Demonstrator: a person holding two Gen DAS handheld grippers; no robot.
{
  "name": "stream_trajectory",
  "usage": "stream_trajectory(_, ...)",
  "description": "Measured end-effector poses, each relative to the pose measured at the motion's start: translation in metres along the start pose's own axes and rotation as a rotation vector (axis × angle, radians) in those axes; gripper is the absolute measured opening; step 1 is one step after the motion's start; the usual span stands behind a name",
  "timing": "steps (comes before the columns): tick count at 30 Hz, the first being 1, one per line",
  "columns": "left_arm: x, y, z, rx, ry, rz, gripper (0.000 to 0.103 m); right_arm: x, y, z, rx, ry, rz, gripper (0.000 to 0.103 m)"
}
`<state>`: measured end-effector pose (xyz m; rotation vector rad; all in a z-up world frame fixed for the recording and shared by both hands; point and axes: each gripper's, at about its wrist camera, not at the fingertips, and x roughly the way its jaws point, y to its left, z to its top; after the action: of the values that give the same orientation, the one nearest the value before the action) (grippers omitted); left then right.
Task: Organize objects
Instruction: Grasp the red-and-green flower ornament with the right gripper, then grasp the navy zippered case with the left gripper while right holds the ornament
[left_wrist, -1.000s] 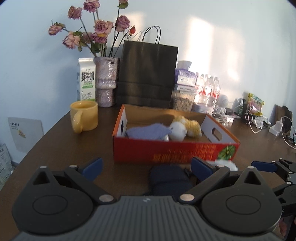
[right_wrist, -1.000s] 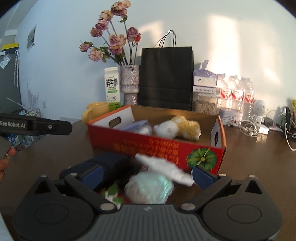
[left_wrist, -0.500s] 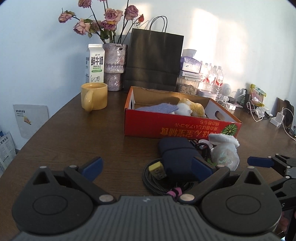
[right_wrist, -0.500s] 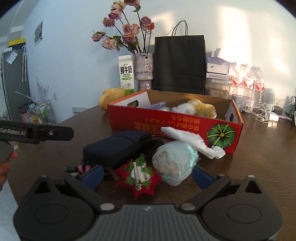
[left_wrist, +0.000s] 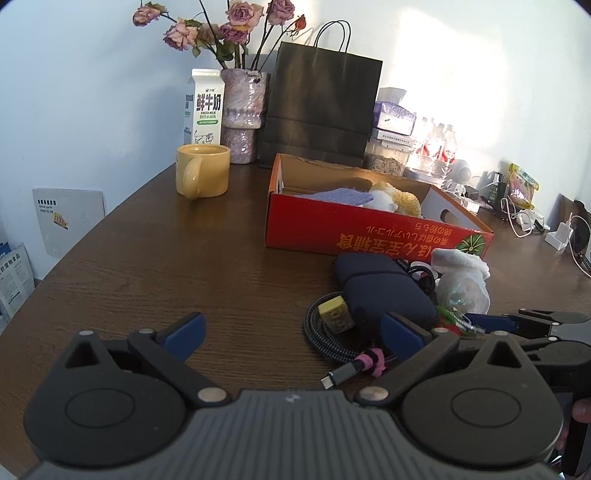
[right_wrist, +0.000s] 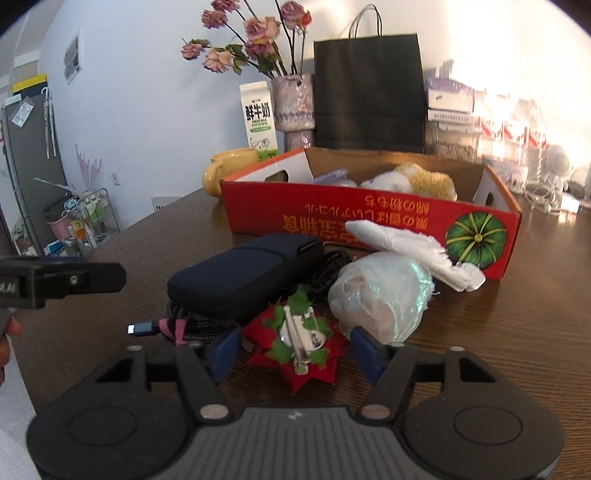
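Note:
A red cardboard box (left_wrist: 369, 229) (right_wrist: 332, 218) holds a yellow-white plush toy (left_wrist: 399, 199) and a blue cloth (left_wrist: 340, 195). In front of it lie a navy pouch (left_wrist: 380, 284) (right_wrist: 240, 277), a coiled braided cable (left_wrist: 325, 332) with a pink tie, a knotted plastic bag (right_wrist: 384, 295) and a red flower hair clip (right_wrist: 299, 343). My right gripper (right_wrist: 295, 350) is closing with the flower clip between its fingers; the pads stand just at its petals, not pressing. My left gripper (left_wrist: 293, 326) is open and holds nothing, with the cable beside its right finger.
A yellow mug (left_wrist: 203, 173), a milk carton (left_wrist: 204, 107), a vase of roses (left_wrist: 243, 114) and a black paper bag (left_wrist: 321, 110) stand behind the box. Water bottles and chargers (left_wrist: 524, 221) crowd the back right. The table's curved edge runs along the left.
Both grippers have drawn back from the box and sunk, so the pile in front of it now shows. The right jaws have narrowed around the flower clip.

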<state>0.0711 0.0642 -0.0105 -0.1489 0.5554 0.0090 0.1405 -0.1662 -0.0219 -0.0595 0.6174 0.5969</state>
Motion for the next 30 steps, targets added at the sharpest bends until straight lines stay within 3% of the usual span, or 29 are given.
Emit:
stream_trajectory(4, 0.000, 0.000, -0.001, -0.002, 0.002, -0.003, 0.103, 0.003, -0.002, -0.001, 0.014, 0.006, 0.010, 0.054)
stream_trajectory(6, 0.000, 0.000, -0.002, -0.001, 0.002, -0.003, 0.103, 0.004, -0.002, -0.002, 0.018, 0.009, 0.016, 0.044)
stream_trajectory(9, 0.000, -0.001, -0.002, -0.001, 0.004, -0.003, 0.103, 0.003, -0.003, -0.002, 0.024, 0.000, 0.023, 0.041)
stream_trajectory(20, 0.001, -0.007, 0.000, 0.008, 0.004, -0.001, 0.103, -0.017, 0.001, -0.005, -0.007, -0.063, 0.044, 0.039)
stream_trajectory(30, 0.010, -0.030, 0.009, 0.044, 0.011, -0.024, 0.103, -0.049, -0.019, 0.006, -0.001, -0.175, -0.018, 0.039)
